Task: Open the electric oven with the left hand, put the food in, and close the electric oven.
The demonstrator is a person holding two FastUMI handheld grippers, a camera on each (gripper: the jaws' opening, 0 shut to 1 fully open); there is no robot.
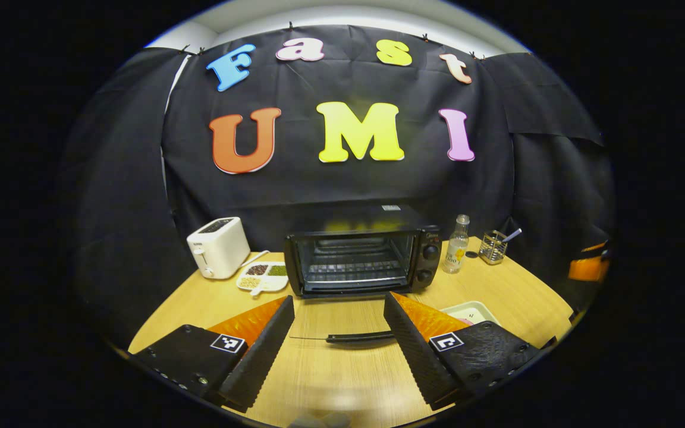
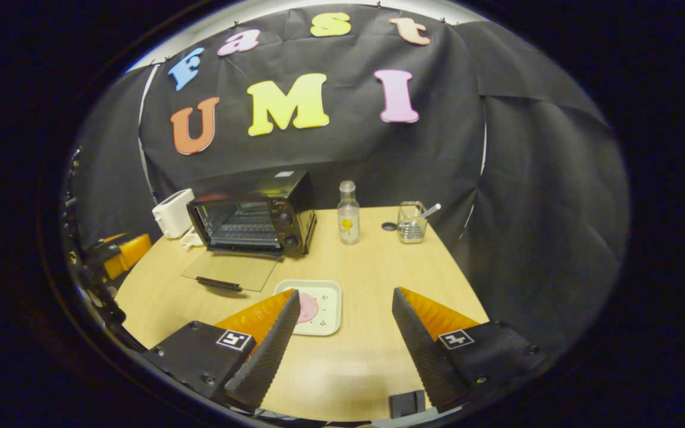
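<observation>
A black electric oven [image 1: 361, 255] with a clear glass door [image 2: 231, 270] and black handle is seen on a light wood-grain desk [image 1: 342, 368]. A white toaster [image 1: 219, 246] and a white divided dish [image 1: 263, 276] of brown, green and yellow fillings are shown beside it. A white tray [image 2: 319, 306] carrying a pink round food item [image 2: 308, 308] and small dark specks is seen, and a clear bottle [image 2: 348, 221] is marked with a yellow label.

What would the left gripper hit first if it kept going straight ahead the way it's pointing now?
Probably the oven door, lying open and flat between the open left gripper and the electric oven; its handle comes first. Depth is unclear, so the gripper might pass above it.
</observation>
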